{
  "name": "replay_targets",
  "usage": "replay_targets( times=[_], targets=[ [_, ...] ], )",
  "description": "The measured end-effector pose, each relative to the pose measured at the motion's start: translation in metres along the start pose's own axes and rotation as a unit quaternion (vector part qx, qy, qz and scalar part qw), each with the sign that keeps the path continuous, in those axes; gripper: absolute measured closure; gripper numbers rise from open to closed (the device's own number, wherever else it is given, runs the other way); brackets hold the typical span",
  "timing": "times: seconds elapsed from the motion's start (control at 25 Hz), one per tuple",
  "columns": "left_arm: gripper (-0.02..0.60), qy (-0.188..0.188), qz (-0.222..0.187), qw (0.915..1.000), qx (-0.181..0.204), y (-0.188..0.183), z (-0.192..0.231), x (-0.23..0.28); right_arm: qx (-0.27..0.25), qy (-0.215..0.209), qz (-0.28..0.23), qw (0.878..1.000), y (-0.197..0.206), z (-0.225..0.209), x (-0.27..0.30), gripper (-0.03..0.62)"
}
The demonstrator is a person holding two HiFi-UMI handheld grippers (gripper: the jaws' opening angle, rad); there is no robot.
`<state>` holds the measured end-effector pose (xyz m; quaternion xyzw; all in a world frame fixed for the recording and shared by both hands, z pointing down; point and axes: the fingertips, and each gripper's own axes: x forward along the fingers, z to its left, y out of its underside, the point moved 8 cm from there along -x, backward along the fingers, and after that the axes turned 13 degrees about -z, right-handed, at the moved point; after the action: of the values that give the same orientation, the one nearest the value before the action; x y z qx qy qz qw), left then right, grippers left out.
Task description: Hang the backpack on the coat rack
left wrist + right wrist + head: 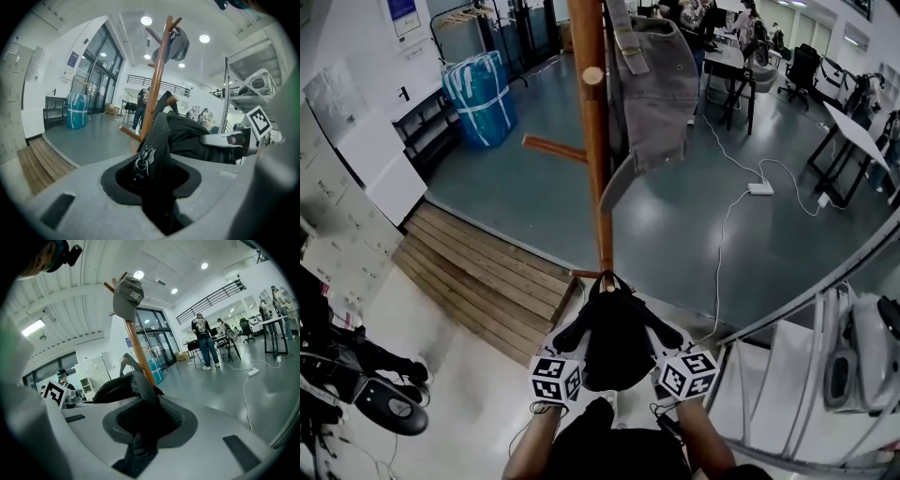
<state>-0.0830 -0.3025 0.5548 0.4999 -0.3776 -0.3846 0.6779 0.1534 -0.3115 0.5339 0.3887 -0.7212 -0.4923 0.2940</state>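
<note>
Head view downward; gripper views toward rack (158,70)

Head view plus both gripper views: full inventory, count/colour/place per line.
backpack: 1, black, low in front of the rack pole, not on a peg
coat rack: 1, brown wood, upright at centre
cap: 1, grey, hanging on an upper peg
wrapped bundle: 1, blue, far left by the wall
plank ramp: 1, brown, on the floor at left
power strip: 1, white, on the floor at right, cabled
people: several, at the far desks
left hand-held gripper: 1, grey, shut on the backpack's left side
right hand-held gripper: 1, grey, shut on its right side
</note>
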Motion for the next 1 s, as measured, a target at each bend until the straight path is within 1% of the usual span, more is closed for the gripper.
replay_targets(
  times=[0.12, 0.48, 1.0],
  targets=[
    [0.463, -0.005, 0.008, 0.9999, -0.006, 0.005, 0.004, 0.005, 0.004, 0.001, 0.007, 1.000, 0.004, -0.003, 0.007, 0.534],
    [0.463, -0.012, 0.028, 0.9995, -0.007, 0.008, 0.014, 0.019, 0.020, 0.004, 0.020, 1.000, 0.013, -0.010, 0.023, 0.534],
    [0.462, -0.019, 0.047, 0.9986, -0.017, 0.019, 0.021, 0.032, 0.019, 0.018, 0.037, 0.999, 0.024, -0.018, 0.035, 0.531]
  ],
)
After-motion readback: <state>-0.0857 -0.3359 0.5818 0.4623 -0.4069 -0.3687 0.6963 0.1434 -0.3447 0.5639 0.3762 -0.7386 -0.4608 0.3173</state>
